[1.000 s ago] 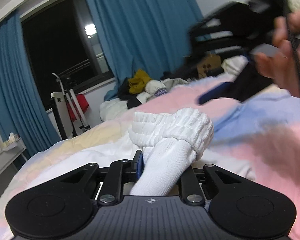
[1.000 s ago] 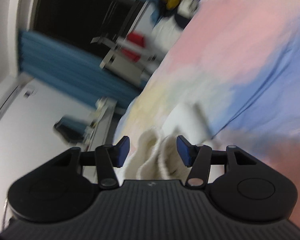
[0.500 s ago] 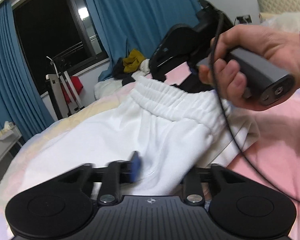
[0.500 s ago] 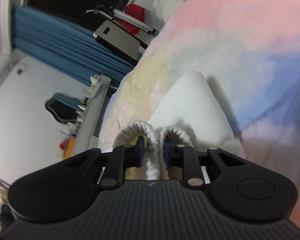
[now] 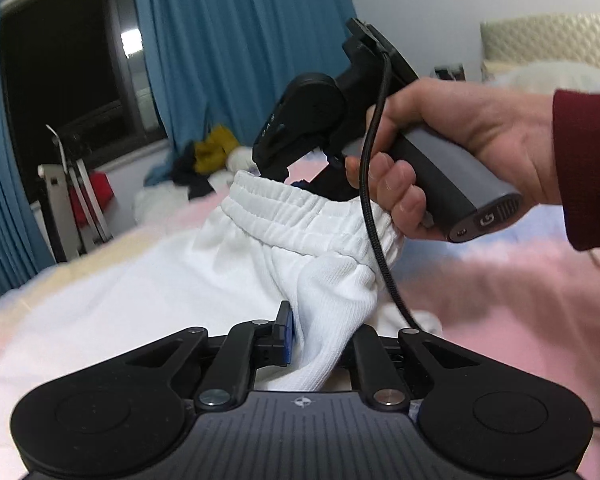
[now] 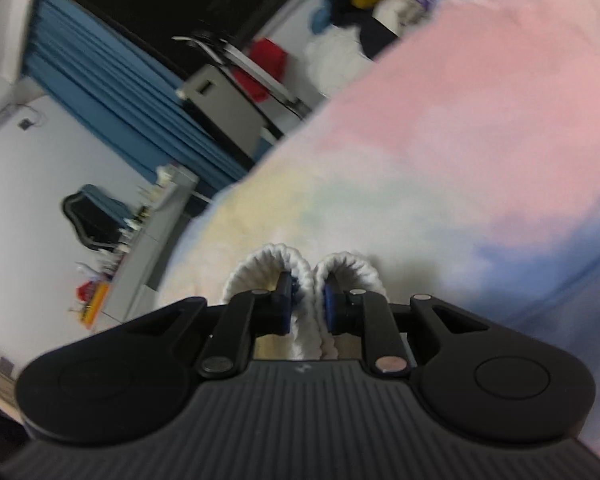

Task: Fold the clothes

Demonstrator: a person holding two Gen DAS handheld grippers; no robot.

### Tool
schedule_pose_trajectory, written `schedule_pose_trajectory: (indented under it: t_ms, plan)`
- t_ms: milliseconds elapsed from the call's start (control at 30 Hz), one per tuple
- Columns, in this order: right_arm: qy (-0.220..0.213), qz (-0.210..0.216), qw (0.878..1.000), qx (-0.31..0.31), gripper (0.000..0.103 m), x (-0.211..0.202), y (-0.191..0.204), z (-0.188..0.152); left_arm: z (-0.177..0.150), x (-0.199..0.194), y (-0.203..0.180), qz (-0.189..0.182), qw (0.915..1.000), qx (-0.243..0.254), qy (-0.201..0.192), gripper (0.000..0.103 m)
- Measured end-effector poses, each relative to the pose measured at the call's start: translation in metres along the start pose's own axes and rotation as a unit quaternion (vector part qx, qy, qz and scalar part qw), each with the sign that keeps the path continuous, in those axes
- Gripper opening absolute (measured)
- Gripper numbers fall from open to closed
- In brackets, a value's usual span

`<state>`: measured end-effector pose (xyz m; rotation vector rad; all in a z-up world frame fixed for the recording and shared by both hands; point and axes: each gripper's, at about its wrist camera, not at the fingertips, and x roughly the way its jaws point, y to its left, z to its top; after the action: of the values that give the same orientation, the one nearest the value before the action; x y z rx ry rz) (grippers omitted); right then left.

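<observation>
White knit shorts are held up over the bed by both grippers.

The white ribbed-knit shorts with a gathered elastic waistband (image 5: 300, 240) are pinched low by the left gripper (image 5: 320, 340), whose jaws are closing narrowly on a bunched fold of fabric. At about 1 o'clock in the left wrist view, the black right gripper (image 5: 300, 176) is tilted downward onto the waistband, its grey handle wrapped by the person's right hand (image 5: 460, 152) in a dark red sleeve (image 5: 588, 168). In the right wrist view, its jaws are closing on a doubled loop of waistband. The pastel pink, yellow and blue bedspread (image 6: 460, 120) lies beneath, with blue curtains (image 5: 240, 40) at 12 o'clock.
</observation>
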<state>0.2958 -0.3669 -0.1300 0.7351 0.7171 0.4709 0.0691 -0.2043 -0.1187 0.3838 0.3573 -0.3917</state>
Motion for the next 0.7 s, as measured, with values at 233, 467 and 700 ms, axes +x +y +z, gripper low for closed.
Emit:
schedule_pose_trajectory:
  t_ms: [233, 467, 700]
  plan:
    - [0.004, -0.008, 1.0, -0.004, 0.02, 0.004, -0.003, -0.004, -0.011, -0.008, -0.009, -0.007, 0.9999, -0.011, 0.005, 0.014]
    - [-0.015, -0.048, 0.997, -0.054, 0.033, -0.019, 0.018, -0.01, -0.006, -0.031, 0.001, 0.001, 0.9994, -0.034, -0.001, 0.059]
    - [-0.059, -0.108, 0.982, -0.145, 0.066, -0.068, 0.056, -0.035, 0.007, -0.082, 0.03, 0.01, 0.9966, -0.081, -0.012, 0.076]
